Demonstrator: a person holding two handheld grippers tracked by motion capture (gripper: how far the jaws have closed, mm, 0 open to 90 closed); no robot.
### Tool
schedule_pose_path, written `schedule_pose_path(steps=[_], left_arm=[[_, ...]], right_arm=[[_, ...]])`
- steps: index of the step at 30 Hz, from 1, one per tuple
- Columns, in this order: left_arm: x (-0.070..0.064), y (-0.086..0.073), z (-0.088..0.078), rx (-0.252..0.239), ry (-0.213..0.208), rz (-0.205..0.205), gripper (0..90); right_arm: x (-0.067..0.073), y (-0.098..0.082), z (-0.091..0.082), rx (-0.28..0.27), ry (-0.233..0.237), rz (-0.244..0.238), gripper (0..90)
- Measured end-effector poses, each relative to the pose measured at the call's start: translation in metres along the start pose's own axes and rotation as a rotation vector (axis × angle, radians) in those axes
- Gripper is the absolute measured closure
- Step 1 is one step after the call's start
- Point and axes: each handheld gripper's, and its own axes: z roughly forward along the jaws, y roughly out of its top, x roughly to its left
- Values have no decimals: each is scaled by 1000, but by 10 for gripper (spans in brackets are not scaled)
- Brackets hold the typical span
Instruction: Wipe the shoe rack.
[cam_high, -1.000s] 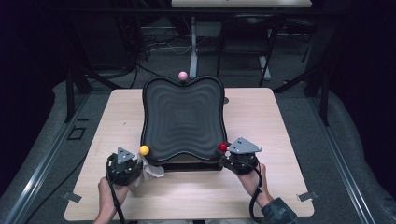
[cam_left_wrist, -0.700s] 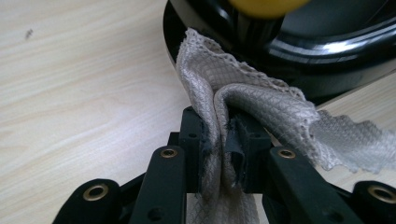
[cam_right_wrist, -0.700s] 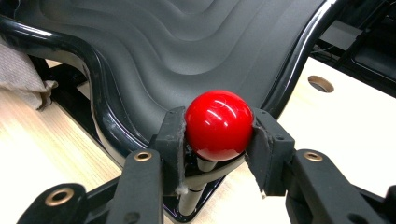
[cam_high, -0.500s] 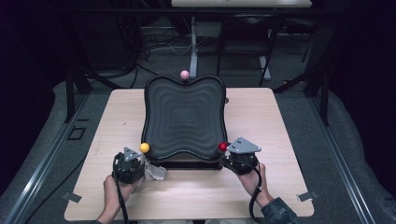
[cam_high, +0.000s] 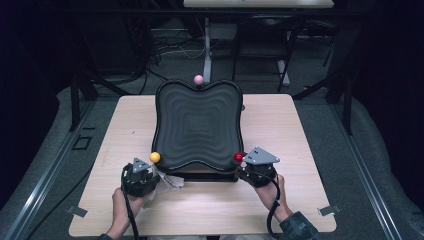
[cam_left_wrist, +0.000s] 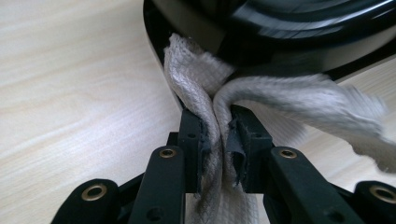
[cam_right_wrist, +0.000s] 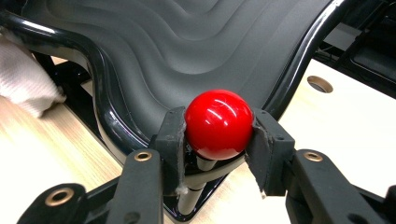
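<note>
Black tray (cam_high: 198, 125) blocks bench (cam_high: 295, 135) centre; bare bench both flanks passable; yellow knob (cam_high: 155, 157), pink knob (cam_high: 198, 79) jut at rim.

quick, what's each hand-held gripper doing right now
left hand-held gripper: closed on the grey cloth
right hand-held gripper: closed on the red ball knob

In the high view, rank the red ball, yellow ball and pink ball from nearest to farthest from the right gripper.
1. Red ball: between the right gripper fingers, tray's near right corner.
2. Yellow ball: near left corner.
3. Pink ball: far edge, middle.
</note>
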Motion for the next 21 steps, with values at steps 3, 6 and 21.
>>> schedule_pose_path(steps=[3,6,21], left_arm=[[-3,0,-1,0,4,22,748],[-3,1,4,7,5,22,748],[0,-6,30,76,20,37,748]], right_arm=[[0,0,0,1,1,0,598],[0,0,0,0,-2,0,598],[0,0,0,1,-3,-5,598]])
